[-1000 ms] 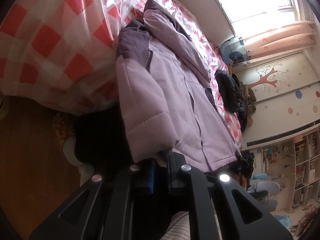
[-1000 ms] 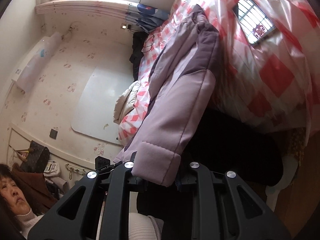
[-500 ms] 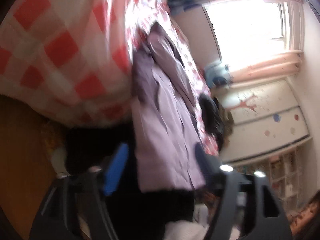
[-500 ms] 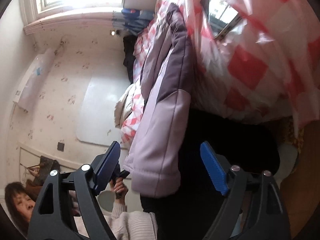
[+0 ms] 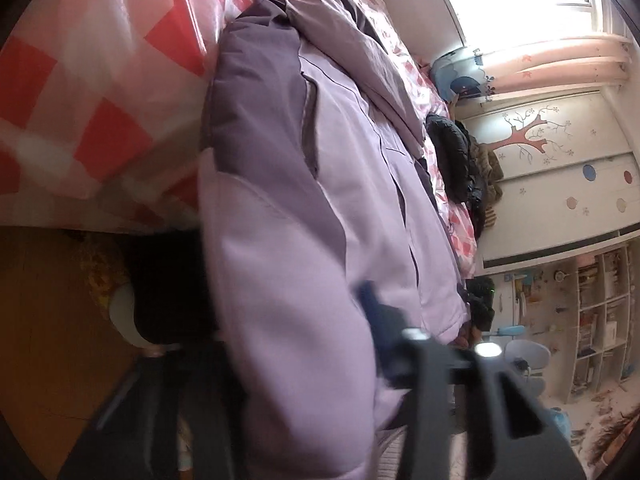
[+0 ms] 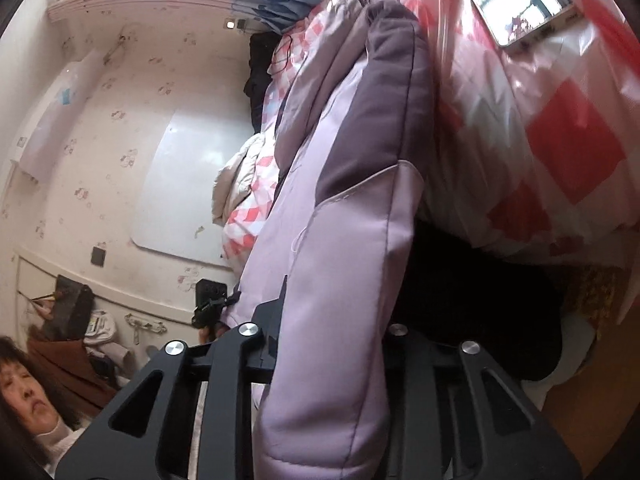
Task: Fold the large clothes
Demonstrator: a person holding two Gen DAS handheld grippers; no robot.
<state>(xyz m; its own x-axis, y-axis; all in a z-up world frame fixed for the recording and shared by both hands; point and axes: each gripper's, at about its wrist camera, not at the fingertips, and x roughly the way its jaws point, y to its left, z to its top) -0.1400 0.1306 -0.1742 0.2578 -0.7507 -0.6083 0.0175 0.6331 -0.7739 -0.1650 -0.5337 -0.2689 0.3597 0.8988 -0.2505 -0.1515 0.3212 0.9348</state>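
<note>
I count one lilac padded jacket [image 5: 304, 216] with two sleeves [image 6: 340, 320] in sight — one in each of my two grippers, left [image 5: 296, 364] and right [image 6: 332, 344]. One checked bed cover [image 5: 92, 92], one dark garment heap [image 5: 456, 160], one phone [image 6: 520, 4] — and one white board [image 6: 188, 184].

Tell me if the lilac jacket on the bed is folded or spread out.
Mostly spread: the lilac jacket lies lengthwise on the checked bed cover, its sleeve hanging over the edge.
</note>
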